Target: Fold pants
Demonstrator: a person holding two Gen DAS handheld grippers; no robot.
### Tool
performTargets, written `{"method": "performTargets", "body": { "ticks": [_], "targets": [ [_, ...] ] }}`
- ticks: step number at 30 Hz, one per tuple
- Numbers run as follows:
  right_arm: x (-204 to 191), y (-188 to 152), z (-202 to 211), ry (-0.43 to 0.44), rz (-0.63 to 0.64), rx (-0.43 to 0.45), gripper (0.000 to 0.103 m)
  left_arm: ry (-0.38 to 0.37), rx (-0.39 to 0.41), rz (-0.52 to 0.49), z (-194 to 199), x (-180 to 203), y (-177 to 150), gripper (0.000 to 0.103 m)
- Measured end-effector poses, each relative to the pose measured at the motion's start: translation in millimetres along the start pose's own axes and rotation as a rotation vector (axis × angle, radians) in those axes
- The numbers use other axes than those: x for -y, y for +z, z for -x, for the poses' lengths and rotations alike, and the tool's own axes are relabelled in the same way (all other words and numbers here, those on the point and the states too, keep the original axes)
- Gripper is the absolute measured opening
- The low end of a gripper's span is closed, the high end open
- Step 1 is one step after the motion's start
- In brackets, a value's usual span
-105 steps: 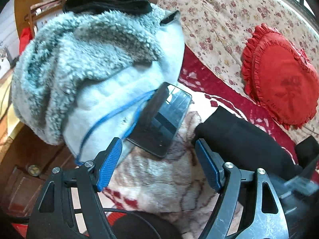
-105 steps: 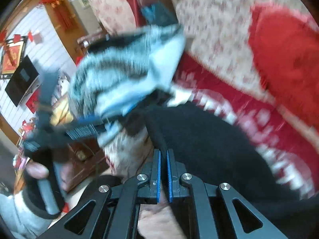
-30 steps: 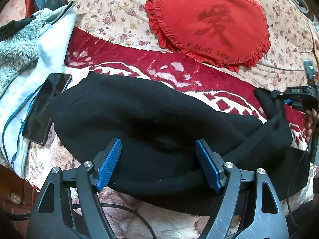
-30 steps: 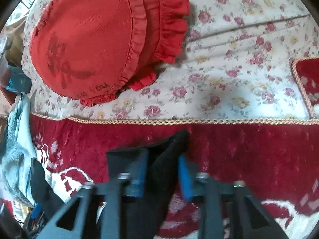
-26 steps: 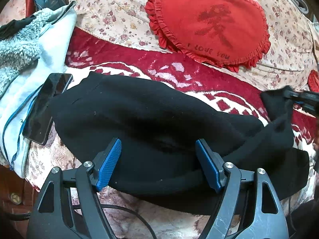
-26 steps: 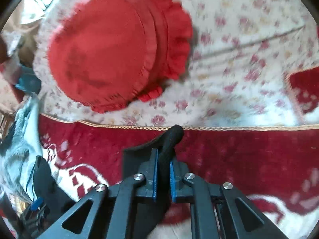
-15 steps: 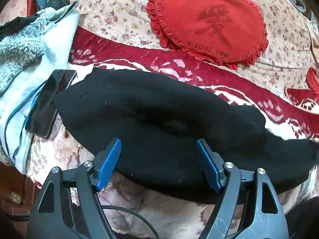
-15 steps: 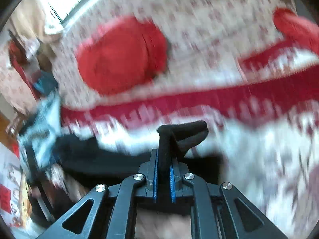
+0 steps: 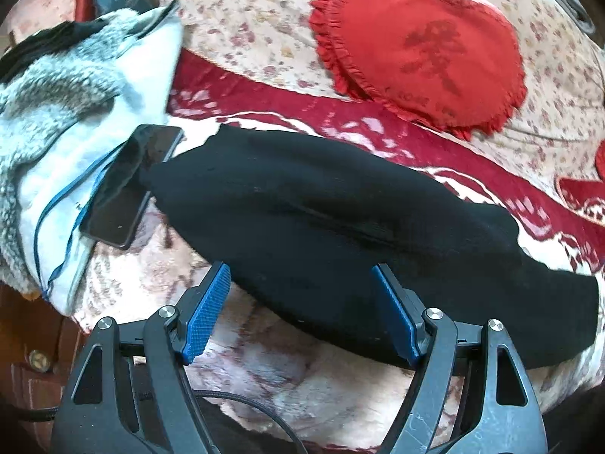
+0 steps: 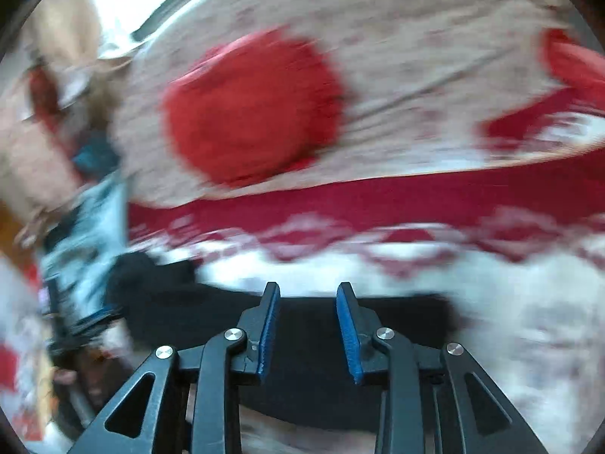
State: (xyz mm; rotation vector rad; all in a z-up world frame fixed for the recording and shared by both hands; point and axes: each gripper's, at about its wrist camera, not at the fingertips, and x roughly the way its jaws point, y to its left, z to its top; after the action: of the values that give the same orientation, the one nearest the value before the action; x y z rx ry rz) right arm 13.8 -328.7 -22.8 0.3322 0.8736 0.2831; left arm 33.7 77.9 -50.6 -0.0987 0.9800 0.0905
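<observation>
Release confirmed: right gripper (image 10: 307, 325), clamped on pants (image 9: 340, 219) half-second ago, now parted, empty. Left gripper (image 9: 300, 312) wide open, empty. Leg laid out; next fold pending.

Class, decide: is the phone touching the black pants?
Touching. In the left wrist view the corner of the black pants overlaps the long edge of the phone, with no gap showing between them.

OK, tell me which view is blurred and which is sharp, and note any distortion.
Right wrist view: heavy motion blur smears the red cushion and black pants; only the right gripper itself stays sharp. Left wrist view: mostly sharp, showing the pants, phone and left gripper, with fisheye bending and dark corners.
</observation>
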Motion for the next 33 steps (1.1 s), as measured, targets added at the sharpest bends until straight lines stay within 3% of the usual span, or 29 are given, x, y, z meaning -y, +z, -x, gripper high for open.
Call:
{"method": "performTargets", "body": {
  "ticks": [2,6,12,14,21,24,26,29,31,33],
  "targets": [
    [-37,6,-42,0.096,0.050,-0.054,0.029,0.008,-0.007,0.022,-3,-8,2,0.077],
    [-91,18,-122,0.161,0.104,-0.171,0.029,0.015,-0.006,0.043,-5,-16,5,0.077],
    [-104,28,-183,0.270,0.026,-0.293,0.029,0.007,-0.036,0.045,-18,-20,3,0.077],
    [-112,21,-197,0.240,0.071,-0.329,0.013,-0.005,-0.038,0.057,-20,-21,3,0.077],
    [-121,37,-165,0.177,0.144,-0.158,0.007,-0.001,-0.011,0.077,-17,-27,10,0.077],
    [-123,35,-179,0.087,0.180,-0.142,0.006,-0.001,-0.038,0.070,-28,-24,10,0.077],
    [-112,30,-197,0.093,0.099,-0.181,0.006,-0.001,-0.032,0.067,-27,-24,10,0.077],
    [-83,34,-192,0.182,-0.097,-0.164,0.008,0.008,-0.026,0.053,-22,-26,11,0.077],
    [-82,37,-182,0.093,-0.074,-0.135,0.017,0.027,-0.007,0.051,-17,-30,15,0.077],
    [-86,41,-163,0.011,-0.003,-0.080,0.017,0.036,0.013,0.059,-14,-33,19,0.077]
  ]
}}
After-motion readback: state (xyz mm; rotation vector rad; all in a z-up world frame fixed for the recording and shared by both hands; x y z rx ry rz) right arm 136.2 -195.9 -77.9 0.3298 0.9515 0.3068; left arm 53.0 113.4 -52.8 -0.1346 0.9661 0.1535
